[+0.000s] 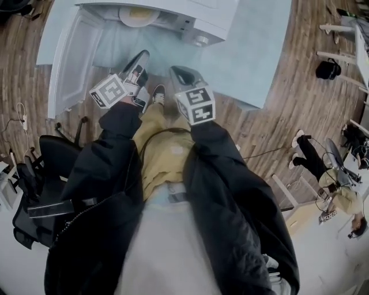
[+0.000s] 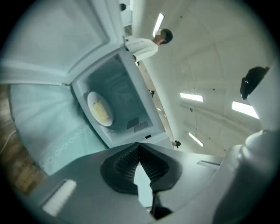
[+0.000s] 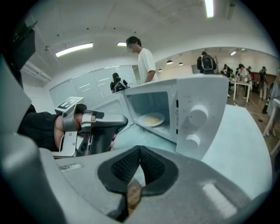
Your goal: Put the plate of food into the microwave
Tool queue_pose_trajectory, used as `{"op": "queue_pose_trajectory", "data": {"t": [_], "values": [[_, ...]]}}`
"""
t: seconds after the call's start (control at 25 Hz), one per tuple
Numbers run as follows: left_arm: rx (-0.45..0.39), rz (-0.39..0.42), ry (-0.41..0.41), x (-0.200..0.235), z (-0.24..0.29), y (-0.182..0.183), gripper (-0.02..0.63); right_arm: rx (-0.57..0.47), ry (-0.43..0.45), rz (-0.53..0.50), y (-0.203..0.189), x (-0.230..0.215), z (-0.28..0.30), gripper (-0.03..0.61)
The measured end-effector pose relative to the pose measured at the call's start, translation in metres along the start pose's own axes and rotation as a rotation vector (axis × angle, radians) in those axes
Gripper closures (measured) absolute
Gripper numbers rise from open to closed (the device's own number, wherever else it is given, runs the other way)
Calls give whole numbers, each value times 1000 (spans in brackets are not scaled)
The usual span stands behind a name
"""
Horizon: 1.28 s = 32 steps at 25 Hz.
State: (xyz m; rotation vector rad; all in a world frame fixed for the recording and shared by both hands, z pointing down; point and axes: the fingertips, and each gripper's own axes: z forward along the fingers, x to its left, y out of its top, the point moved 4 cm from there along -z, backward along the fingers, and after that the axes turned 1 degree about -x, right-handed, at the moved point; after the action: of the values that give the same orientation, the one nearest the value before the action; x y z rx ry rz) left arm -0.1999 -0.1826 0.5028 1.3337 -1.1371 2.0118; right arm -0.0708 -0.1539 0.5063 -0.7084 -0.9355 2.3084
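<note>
Dark sleeves (image 1: 109,155) fill the head view's lower half; left gripper (image 1: 140,59) and right gripper (image 1: 180,72) sit mid-frame below the open microwave (image 1: 196,20), plate of food (image 1: 138,14) inside at top. Left gripper view: jaws closed, empty; plate left of centre. Right gripper view: jaws closed, empty; plate central.

Plate of food (image 3: 151,119) inside microwave (image 3: 195,94) on table (image 3: 239,146)
</note>
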Motion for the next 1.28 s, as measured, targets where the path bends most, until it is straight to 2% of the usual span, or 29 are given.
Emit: {"op": "queue_pose_trajectory", "data": {"t": [0.16, 0.28, 0.48, 0.6, 0.76, 0.96, 1.08, 1.28], "values": [[68, 306, 22, -55, -14, 3, 618, -128, -64, -44, 36, 6, -37, 577], [64, 525, 20, -98, -18, 10, 618, -238, -131, -82, 68, 4, -61, 577], [18, 743, -24, -160, -15, 24, 618, -398, -179, -157, 116, 2, -104, 577], [14, 839, -64, -196, -14, 20, 618, -443, -197, -178, 130, 3, -135, 577], [5, 956, -69, -229, 14, 9, 618, -486, -219, -197, 143, -22, -161, 577], [12, 1002, -131, -256, 23, 2, 620, -526, -232, -232, 158, -25, -177, 577], [6, 1069, -101, -260, 27, 0, 620, -550, -235, -246, 162, -27, -184, 577], [-26, 1102, -86, -267, 24, 5, 620, -569, -235, -264, 168, -27, -191, 577]]}}
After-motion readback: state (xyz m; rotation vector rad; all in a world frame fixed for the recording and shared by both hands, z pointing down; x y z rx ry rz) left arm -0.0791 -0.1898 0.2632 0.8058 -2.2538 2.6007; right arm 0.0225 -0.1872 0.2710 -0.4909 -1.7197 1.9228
